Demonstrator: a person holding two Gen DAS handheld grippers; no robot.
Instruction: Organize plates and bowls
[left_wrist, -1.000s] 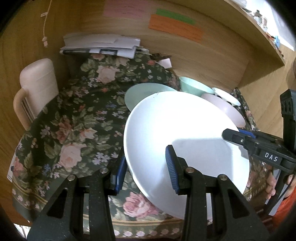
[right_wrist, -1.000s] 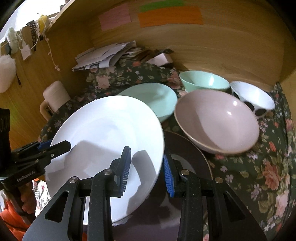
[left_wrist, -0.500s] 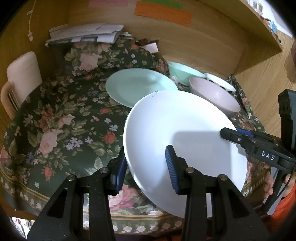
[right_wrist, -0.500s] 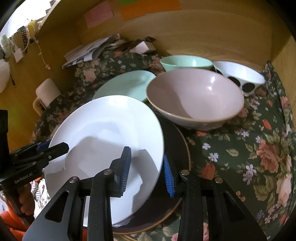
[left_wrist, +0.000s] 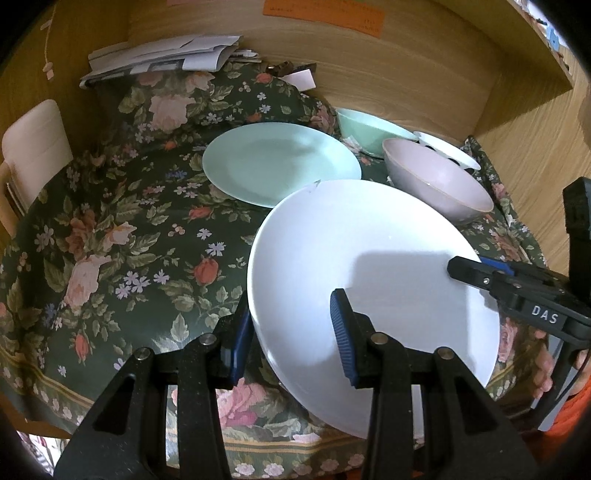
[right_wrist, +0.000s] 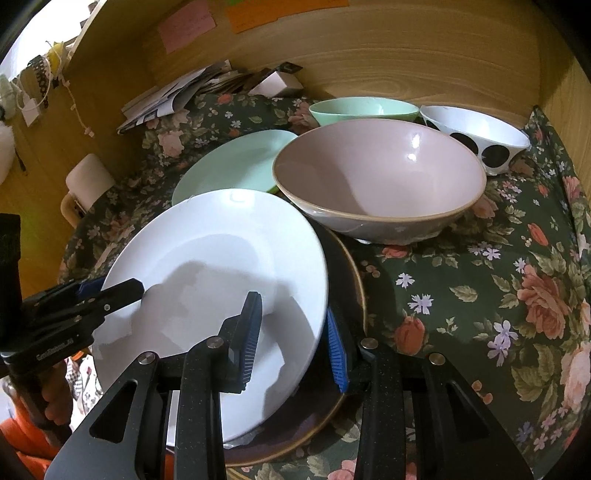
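White plate (left_wrist: 369, 280) hangs tilted over a dark plate (right_wrist: 351, 295) at the counter's (left_wrist: 110, 229) near edge, pinched at opposite rims by the left tool (left_wrist: 291, 332) and right tool (right_wrist: 291, 332), each partly closed on it. A slip by either could drop it onto the dark plate or knock the pink bowl (right_wrist: 380, 181) just beyond.

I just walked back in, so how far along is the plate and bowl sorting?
Early. In hand: both tongs, left and right, grip opposite rims of the white plate, held tilted over the dark plate. Left: the mint plate lies alone, and the pink bowl, mint bowl and dotted bowl sit separately, not nested.
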